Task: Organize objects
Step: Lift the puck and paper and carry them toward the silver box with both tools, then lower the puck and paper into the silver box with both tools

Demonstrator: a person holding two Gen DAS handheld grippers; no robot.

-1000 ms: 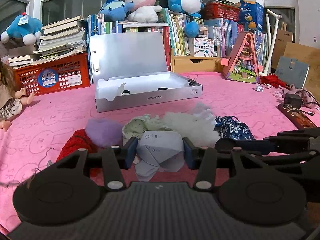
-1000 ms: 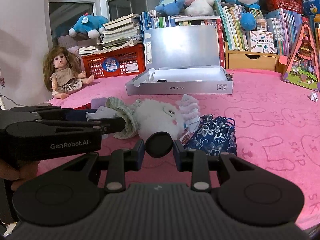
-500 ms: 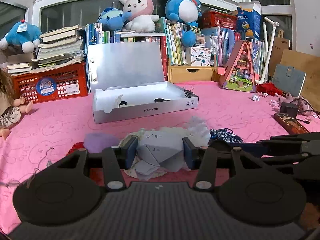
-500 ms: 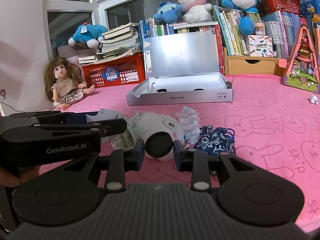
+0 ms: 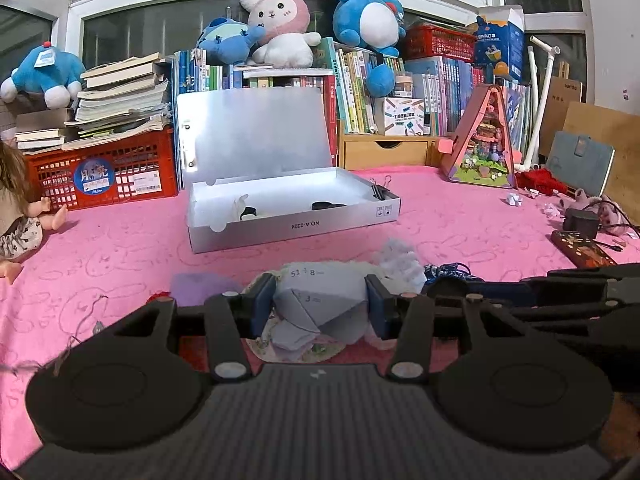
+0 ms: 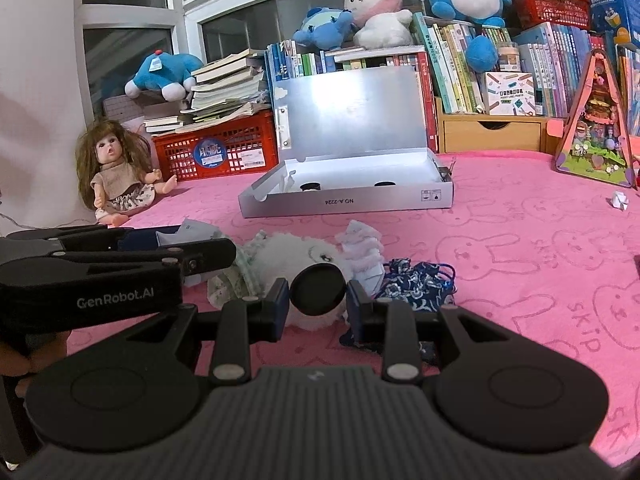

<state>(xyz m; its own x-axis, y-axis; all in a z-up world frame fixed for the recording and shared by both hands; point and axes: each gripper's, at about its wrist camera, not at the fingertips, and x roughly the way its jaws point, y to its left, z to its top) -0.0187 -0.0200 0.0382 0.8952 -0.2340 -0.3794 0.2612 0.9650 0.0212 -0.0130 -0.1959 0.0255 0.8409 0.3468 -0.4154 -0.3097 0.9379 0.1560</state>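
Left gripper (image 5: 320, 306), low centre of the left wrist view: pinched on a folded paper shape (image 5: 320, 300), pads pressed on its two sides. Paper pale grey-blue, printed with sums, creased into angled flaps, the widest stretch running left to right between the pads, loose flaps hanging toward the bottom of the frame. Judged very light, thin, easily crushed or torn; best taken as it was, across the thick folded body, not by a loose flap.

Right gripper (image 6: 318, 298), low centre of the right wrist view: nearly pressed together on a small black disc (image 6: 318, 289), flat face turned toward the camera, edges against the pads. Round, so no long axis to tell. Judged stiff, light and smooth, likely to slip or twist out if the squeeze eased; rim grip across the full width looked the sound one.

Open silver box (image 5: 294, 216) in the middle of the left wrist frame, lid propped up toward the bookshelf, long side running left to right, a couple of dark round things already inside. Probably the place for both held things, though only a guess.

Below the grippers on the pink cloth (image 6: 520, 248): a white fluffy toy (image 6: 288, 256) on its side, a dark blue patterned pouch (image 6: 416, 282) just right of it. Both soft, easy to pinch anywhere.
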